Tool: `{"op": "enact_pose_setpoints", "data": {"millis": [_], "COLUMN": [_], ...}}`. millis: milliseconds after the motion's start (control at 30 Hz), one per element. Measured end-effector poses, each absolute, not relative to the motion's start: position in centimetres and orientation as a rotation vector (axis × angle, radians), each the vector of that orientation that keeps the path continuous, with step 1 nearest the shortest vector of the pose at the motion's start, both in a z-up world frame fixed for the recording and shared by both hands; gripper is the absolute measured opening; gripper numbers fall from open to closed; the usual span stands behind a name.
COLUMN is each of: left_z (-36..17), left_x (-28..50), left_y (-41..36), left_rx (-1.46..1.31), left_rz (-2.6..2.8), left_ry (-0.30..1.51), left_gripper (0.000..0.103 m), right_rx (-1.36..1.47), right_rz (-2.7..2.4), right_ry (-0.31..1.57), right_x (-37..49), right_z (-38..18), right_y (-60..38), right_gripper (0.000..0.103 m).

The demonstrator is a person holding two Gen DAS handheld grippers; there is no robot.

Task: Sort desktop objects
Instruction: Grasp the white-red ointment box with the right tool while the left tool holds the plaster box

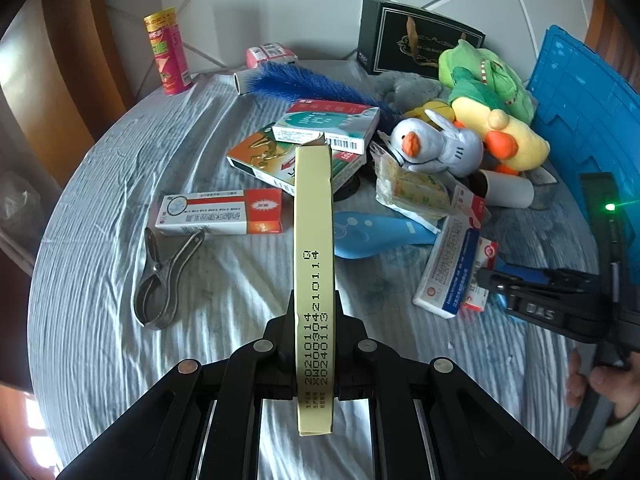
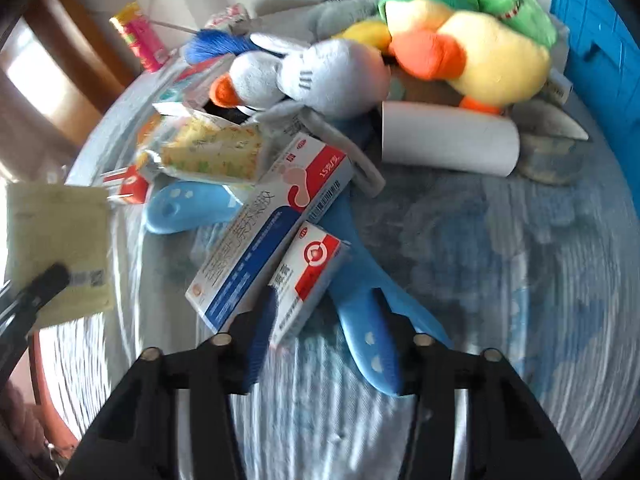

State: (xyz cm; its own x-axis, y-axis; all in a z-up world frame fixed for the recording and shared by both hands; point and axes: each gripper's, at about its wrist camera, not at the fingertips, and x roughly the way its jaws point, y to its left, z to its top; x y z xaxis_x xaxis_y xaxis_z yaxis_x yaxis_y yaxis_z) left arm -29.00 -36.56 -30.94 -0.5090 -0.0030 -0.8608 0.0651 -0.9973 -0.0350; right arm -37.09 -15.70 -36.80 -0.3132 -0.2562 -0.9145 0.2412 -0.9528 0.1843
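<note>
My left gripper [image 1: 314, 320] is shut on a pale yellow box [image 1: 314, 264], held edge-up above the cloth; the box also shows in the right wrist view [image 2: 56, 240]. My right gripper [image 2: 324, 320] is open around a small red-and-white medicine box [image 2: 308, 276], its blue-padded fingers on either side; the box lies against a longer blue-and-white box [image 2: 264, 236]. The right gripper shows at the right of the left wrist view [image 1: 486, 280]. Other medicine boxes [image 1: 220, 214] [image 1: 328, 124] lie mid-table.
Plush toys, a grey duck [image 1: 436, 144] and a yellow-green one [image 1: 496, 120], sit at the back right. A blue feather duster [image 1: 296, 84], pink can [image 1: 168, 52], black box [image 1: 412, 36], blue crate [image 1: 584, 112], metal clip [image 1: 160, 280], white roll [image 2: 448, 138] and snack packet [image 2: 208, 152] surround them.
</note>
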Motion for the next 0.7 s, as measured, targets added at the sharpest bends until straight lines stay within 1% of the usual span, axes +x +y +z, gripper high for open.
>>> {"op": "enact_pose_setpoints", "data": {"millis": [133, 200, 233, 300, 333, 400, 433, 467, 600, 700], "left_z": [-31.3, -31.5, -31.5, -31.4, -31.3, -31.2, -31.1, -31.1, -31.3, -31.4], "left_x": [-29.0, -29.1, -29.2, -29.1, -29.0, -28.9, -28.9, -28.9, -28.9, -28.8], "left_y": [-36.5, -36.3, -36.2, -36.2, -36.3, -36.5, -36.7, -36.7, -36.8, -37.0], "left_rx": [1.548, 1.556, 1.561, 1.558, 1.551, 1.547, 1.544, 1.543, 1.549, 1.555], "left_rz": [-2.690, -2.689, -2.689, -2.696, -2.702, -2.705, -2.706, -2.706, -2.710, -2.706], "left_ry": [0.109, 0.113, 0.113, 0.113, 0.116, 0.131, 0.140, 0.147, 0.159, 0.162], "left_gripper": [0.010, 0.010, 0.010, 0.010, 0.010, 0.010, 0.010, 0.010, 0.010, 0.010], "right_rx": [1.582, 1.568, 1.574, 1.609, 1.618, 1.644, 1.650, 1.649, 1.645, 1.621], "right_rz": [-2.307, -2.253, -2.261, -2.315, -2.312, -2.326, -2.340, -2.349, -2.358, -2.375], "right_ry": [-0.036, -0.081, -0.058, 0.005, -0.003, 0.051, 0.099, 0.121, 0.061, 0.056], "right_x": [-37.4, -37.4, -37.2, -37.3, -37.2, -37.1, -37.0, -36.9, -36.6, -36.1], "right_z": [-37.1, -37.1, -37.2, -37.4, -37.3, -37.0, -36.7, -36.4, -35.9, -35.3], "right_y": [-17.1, -17.4, -17.6, -17.3, -17.0, -16.3, -16.1, -15.9, -15.7, -16.1], "right_gripper": [0.045, 0.045, 0.047, 0.046, 0.042, 0.038, 0.034, 0.032, 0.032, 0.032]}}
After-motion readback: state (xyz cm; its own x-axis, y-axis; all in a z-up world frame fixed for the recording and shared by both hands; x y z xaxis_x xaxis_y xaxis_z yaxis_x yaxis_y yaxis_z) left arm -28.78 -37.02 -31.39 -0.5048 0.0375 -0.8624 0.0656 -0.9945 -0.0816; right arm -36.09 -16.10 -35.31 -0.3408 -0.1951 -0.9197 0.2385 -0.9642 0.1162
